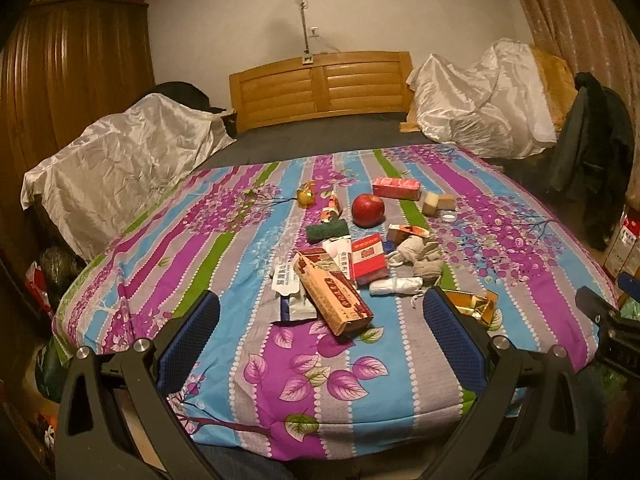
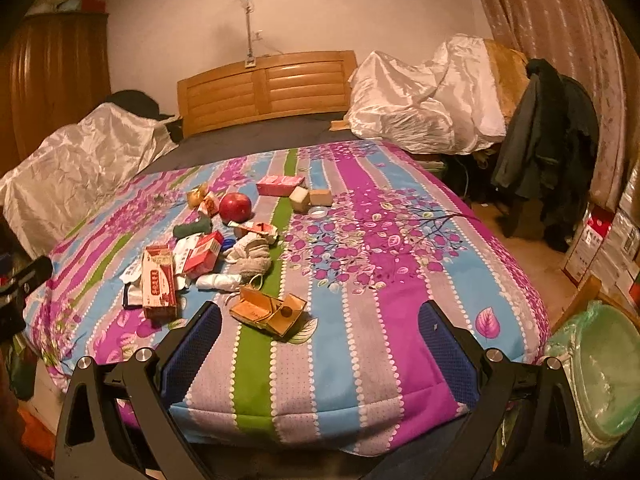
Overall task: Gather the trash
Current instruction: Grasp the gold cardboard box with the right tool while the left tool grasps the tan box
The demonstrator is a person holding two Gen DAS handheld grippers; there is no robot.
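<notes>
Left wrist view: the left gripper [image 1: 320, 312] hangs over the near end of the bed [image 1: 400, 392], its blue pads spread wide apart with nothing between them. Ahead of it the trash lies in a loose pile on the striped bedspread: a long brown carton [image 1: 334, 300] nearest, a silvery wrapper [image 1: 294, 306] tucked against its left side, a red packet [image 1: 369, 258] just behind, a rolled white tissue [image 1: 394, 286] to the right and a crushed gold box [image 1: 472, 306] beside the right pad. A red apple [image 1: 368, 210] and a pink box [image 1: 396, 188] sit farther back.

Right wrist view: the right gripper [image 2: 320, 320] also stands open and empty, low over the bed's foot. The gold box [image 2: 268, 312] lies just ahead of its left pad, the closest piece to it. A bin lined with a green bag [image 2: 600, 372] waits on the floor off the bed's right corner, well apart from the pile.

By the look of it, collection has barely begun: every piece seen is on the bed, and what the bin holds cannot be told
</notes>
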